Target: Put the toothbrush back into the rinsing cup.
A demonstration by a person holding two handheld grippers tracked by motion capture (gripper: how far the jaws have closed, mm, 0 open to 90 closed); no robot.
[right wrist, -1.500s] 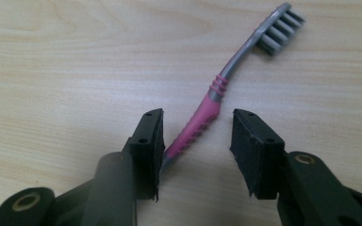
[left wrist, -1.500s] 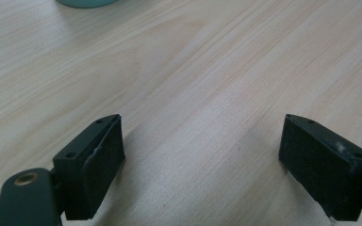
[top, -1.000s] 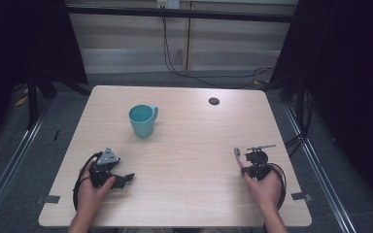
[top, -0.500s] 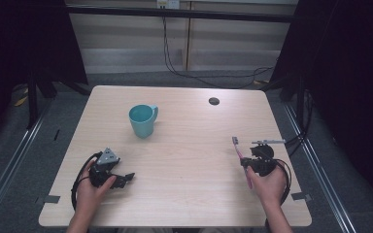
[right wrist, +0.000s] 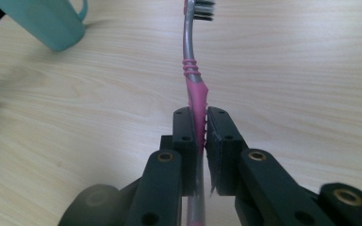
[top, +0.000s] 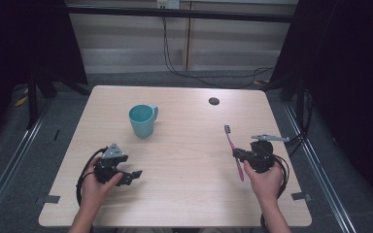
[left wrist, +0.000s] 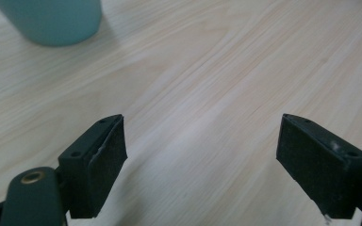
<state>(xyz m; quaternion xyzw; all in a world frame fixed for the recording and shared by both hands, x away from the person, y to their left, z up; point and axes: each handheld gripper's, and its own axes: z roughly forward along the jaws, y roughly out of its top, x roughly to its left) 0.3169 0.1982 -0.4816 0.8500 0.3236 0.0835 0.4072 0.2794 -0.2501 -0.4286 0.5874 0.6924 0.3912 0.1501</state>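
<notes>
Since a second ago, my right gripper (top: 236, 155) has lifted the pink toothbrush (top: 233, 150) clear of the table (top: 184, 194), its jaws clamped on the handle, bristles pointing away from me. My left gripper (top: 128, 175) sits nearest me on the left, risen slightly, jaws wide apart with nothing between them. Farther back, left of centre, stands the teal mug (top: 143, 120), well apart from both.
</notes>
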